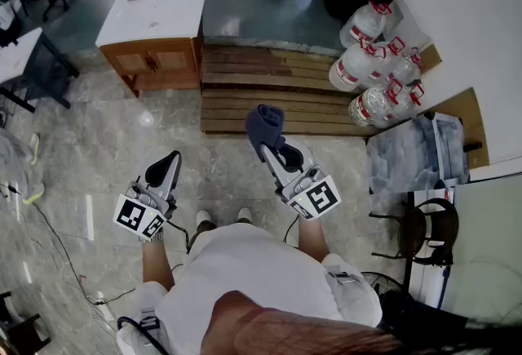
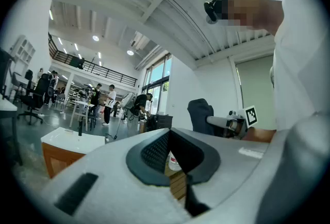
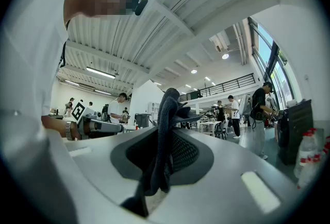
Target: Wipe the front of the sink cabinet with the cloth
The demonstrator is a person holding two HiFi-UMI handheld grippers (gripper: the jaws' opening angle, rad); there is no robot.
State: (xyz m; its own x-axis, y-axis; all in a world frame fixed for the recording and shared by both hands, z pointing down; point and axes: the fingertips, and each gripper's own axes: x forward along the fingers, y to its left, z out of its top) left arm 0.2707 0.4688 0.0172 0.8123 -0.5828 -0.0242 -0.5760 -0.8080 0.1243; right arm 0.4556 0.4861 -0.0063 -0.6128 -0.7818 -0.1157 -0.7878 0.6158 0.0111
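The sink cabinet [image 1: 153,59], with a wooden front and a white basin top, stands on the floor at the far left, well away from both grippers. It also shows low on the left of the left gripper view as the cabinet [image 2: 55,155]. My right gripper [image 1: 272,149] is shut on a dark blue cloth [image 1: 263,124], which bunches above the jaws and hangs between them as the cloth [image 3: 167,115] in the right gripper [image 3: 167,152]. My left gripper [image 1: 168,167] is held lower left, its jaws together with nothing in them, also seen as the left gripper [image 2: 174,148].
A low wooden pallet [image 1: 277,92] lies ahead beside the cabinet. Several large water bottles [image 1: 373,59] lean at its right end. A dark stool [image 1: 426,232] and a plastic-covered unit [image 1: 416,151] stand at the right. A desk [image 1: 23,51] and floor cables [image 1: 49,239] are at the left.
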